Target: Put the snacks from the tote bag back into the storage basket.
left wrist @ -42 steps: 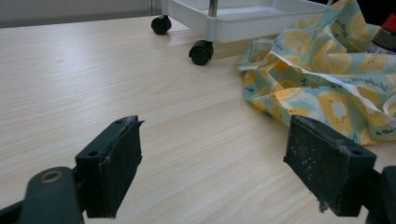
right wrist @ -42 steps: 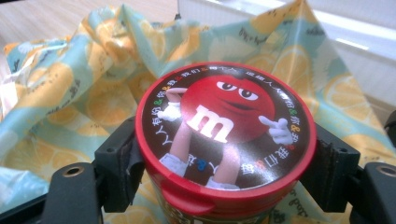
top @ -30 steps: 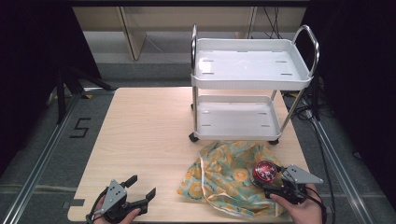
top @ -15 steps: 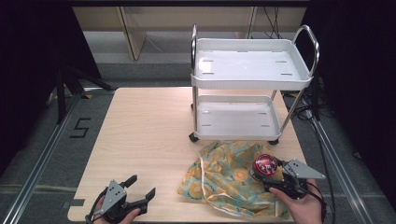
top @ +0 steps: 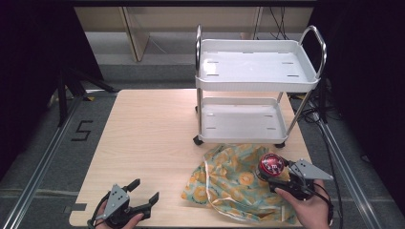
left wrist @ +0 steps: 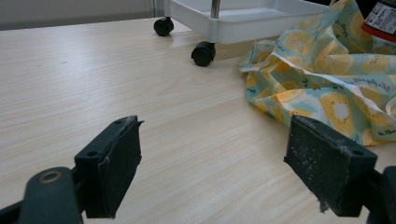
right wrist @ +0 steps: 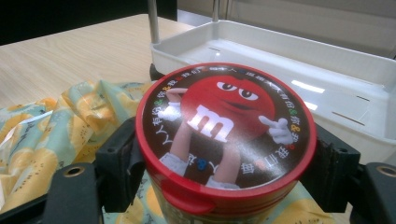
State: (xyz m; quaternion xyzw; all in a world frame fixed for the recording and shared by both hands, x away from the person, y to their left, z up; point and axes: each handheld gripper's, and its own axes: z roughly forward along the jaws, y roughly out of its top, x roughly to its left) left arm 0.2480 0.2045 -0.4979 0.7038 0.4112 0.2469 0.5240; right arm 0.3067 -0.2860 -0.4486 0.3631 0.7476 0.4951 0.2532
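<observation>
My right gripper is shut on a round candy tub with a red lid, held upright just above the yellow-and-teal lemon-print cloth bag. In the right gripper view the jaws press both sides of the tub, with the bag beneath and to the left. My left gripper is open near the table's front-left edge, nothing between its pads. The bag lies to its right.
A white two-shelf trolley with metal handles stands on the wooden table behind the bag; its lower tray is just beyond the tub, and its castors rest on the tabletop. Bare wood spans the table's left half.
My right gripper has carried the candy tub slightly forward and up over the bag, toward the trolley. The left gripper has stayed where it was.
</observation>
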